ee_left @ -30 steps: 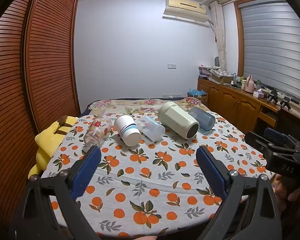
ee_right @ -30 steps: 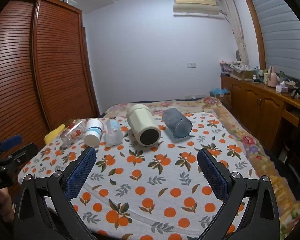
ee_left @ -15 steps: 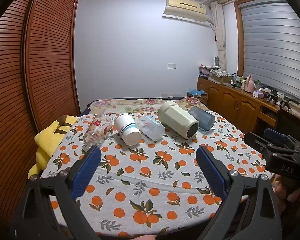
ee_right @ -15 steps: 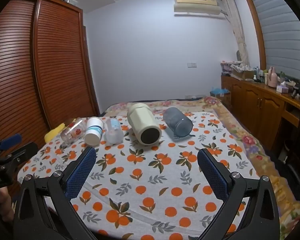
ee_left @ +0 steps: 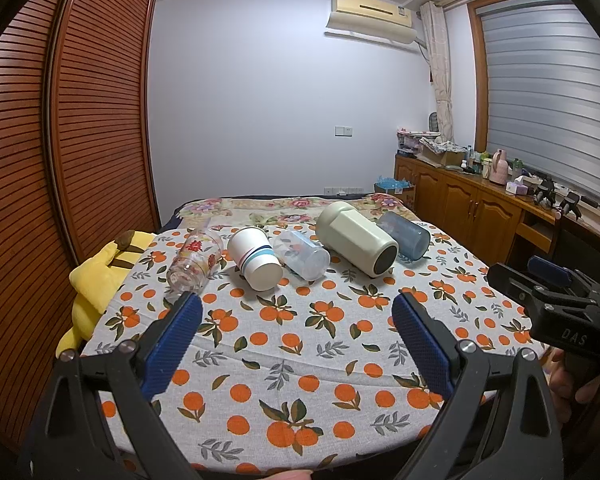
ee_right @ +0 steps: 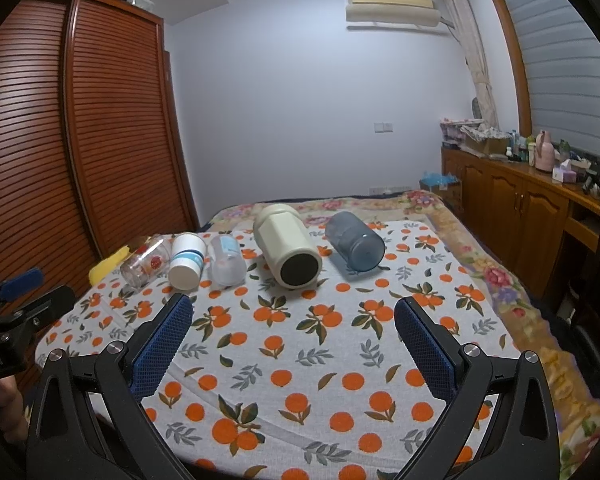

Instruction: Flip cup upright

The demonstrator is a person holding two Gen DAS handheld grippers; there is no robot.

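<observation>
Several cups lie on their sides in a row on the orange-print cloth: a clear glass with red flowers (ee_left: 195,261) (ee_right: 146,261), a white cup with blue stripes (ee_left: 255,258) (ee_right: 186,260), a clear plastic cup (ee_left: 302,254) (ee_right: 227,260), a large cream cup (ee_left: 356,238) (ee_right: 287,246) and a blue-grey cup (ee_left: 404,235) (ee_right: 354,240). My left gripper (ee_left: 296,338) is open and empty, well short of the row. My right gripper (ee_right: 294,342) is open and empty, in front of the cream cup. Each gripper shows at the edge of the other's view.
The cloth covers a table (ee_left: 292,364) in front of a bed (ee_right: 384,208). A yellow plush toy (ee_left: 100,276) lies at the table's left edge. A slatted wooden wardrobe (ee_left: 60,160) stands on the left. A cluttered wooden sideboard (ee_right: 520,196) runs along the right wall.
Both grippers have barely shifted; the cups sit slightly nearer in the right wrist view. Both stay open and no cup has moved.
</observation>
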